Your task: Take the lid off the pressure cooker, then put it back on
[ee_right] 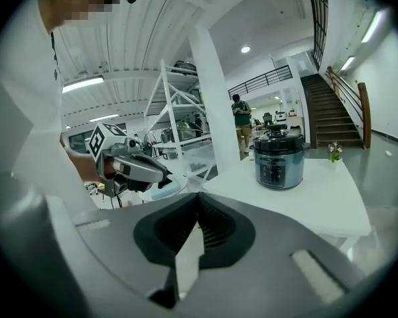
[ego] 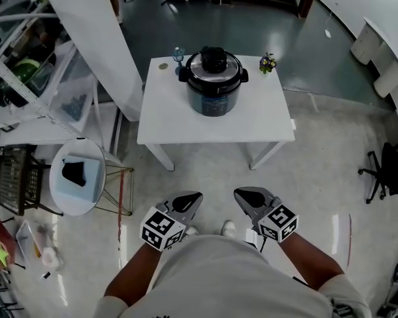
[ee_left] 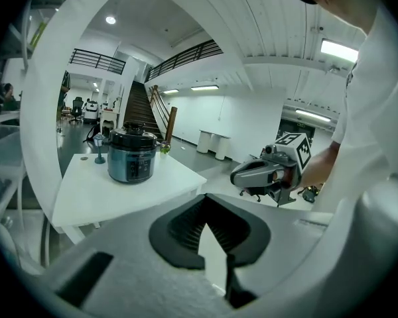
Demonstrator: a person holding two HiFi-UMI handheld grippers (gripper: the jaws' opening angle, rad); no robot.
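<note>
Left tool (ego: 194,196) and right tool (ego: 241,193) are both clenched with nothing in them, side by side over the floor (ego: 205,172), well short of the table (ego: 265,119). Pressure cooker (ego: 213,91) sits toward the table's far edge, lid (ego: 213,65) on it.

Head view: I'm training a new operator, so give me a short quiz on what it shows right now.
1. True or false: the lid sits on the pressure cooker.
2. The cooker stands on: A) the floor, B) the white table, C) the round side table.
3. What do the left gripper and the right gripper hold?
Key: 1 true; 2 B; 3 nothing, both are shut and empty, well short of the table.
</note>
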